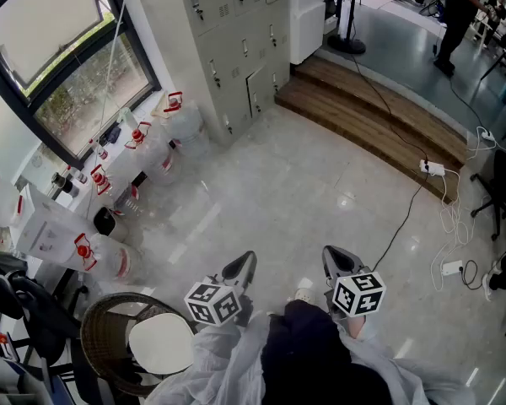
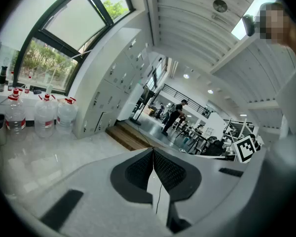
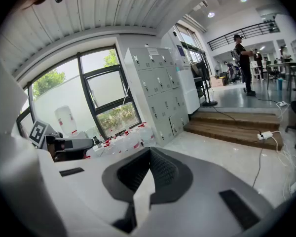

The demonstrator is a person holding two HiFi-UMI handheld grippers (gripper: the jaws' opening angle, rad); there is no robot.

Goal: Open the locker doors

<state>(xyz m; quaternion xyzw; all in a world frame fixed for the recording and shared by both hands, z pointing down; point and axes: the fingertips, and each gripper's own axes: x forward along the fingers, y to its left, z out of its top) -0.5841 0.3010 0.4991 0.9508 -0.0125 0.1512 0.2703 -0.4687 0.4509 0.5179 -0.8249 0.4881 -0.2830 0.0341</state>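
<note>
Pale glossy floor, window [image 1: 59, 53] on my left, lockers [image 1: 236, 32] far ahead.
Water jugs [image 1: 164, 129] line the wall under the window. The grey lockers stand beyond them, no door swung wide, well apart from me. I carry my left gripper [image 1: 242, 266] and right gripper [image 1: 335, 261] low by my body, jaws clenched on nothing, since I judge no handle is within reach yet.

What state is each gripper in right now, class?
Left gripper: closed, holding nothing.
Right gripper: closed, holding nothing.
</note>
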